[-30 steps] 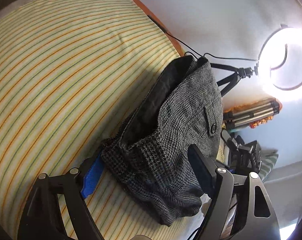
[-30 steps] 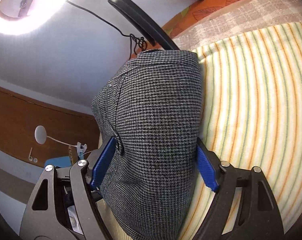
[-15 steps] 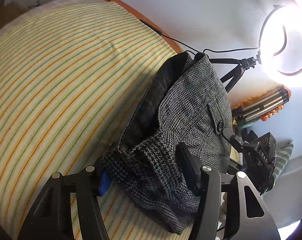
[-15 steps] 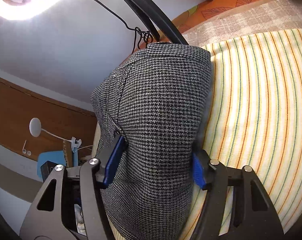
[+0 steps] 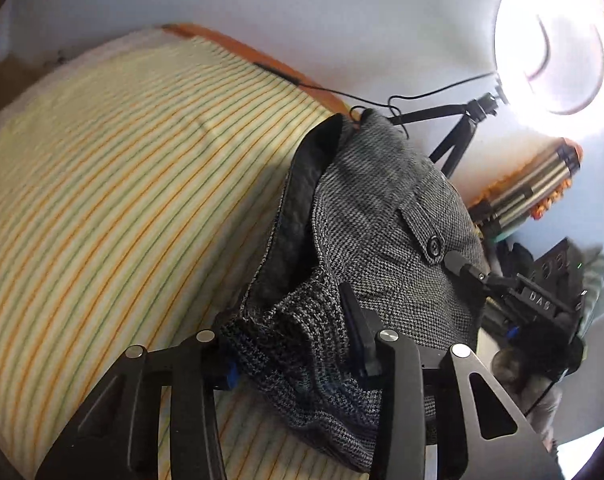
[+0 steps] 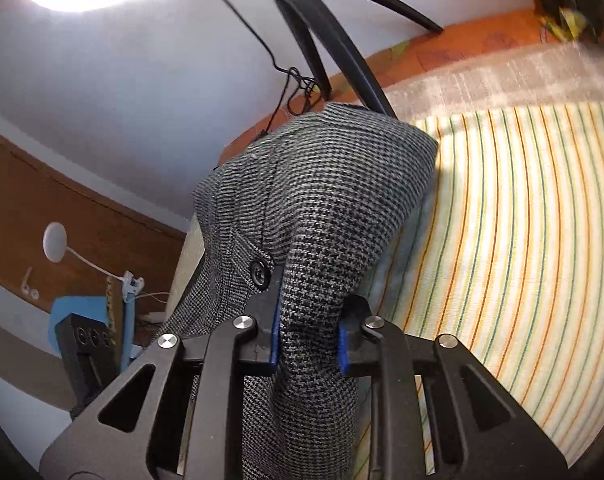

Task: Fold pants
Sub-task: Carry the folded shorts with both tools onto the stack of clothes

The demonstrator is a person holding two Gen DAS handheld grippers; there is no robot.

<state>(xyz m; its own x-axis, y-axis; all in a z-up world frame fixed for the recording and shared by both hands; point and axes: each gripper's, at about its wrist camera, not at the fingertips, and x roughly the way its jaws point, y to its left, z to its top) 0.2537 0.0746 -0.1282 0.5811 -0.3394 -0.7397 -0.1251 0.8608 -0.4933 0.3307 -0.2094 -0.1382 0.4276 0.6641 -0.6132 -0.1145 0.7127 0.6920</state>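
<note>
Pants (image 5: 386, 216) in grey houndstooth sit bunched between both tools, raised off the striped bedsheet (image 5: 134, 184) rather than laid flat, so the folding looks barely begun. Left gripper (image 5: 290, 344) pinches a thick wad of fabric just ahead of its fingers, with the dark lining and a buttoned pocket flap (image 5: 420, 226) beyond; right gripper (image 6: 308, 334) is pressed tight on a narrow ridge of cloth, the sheet to its right. Spreading, aligning legs and every fold apparently remain.
</note>
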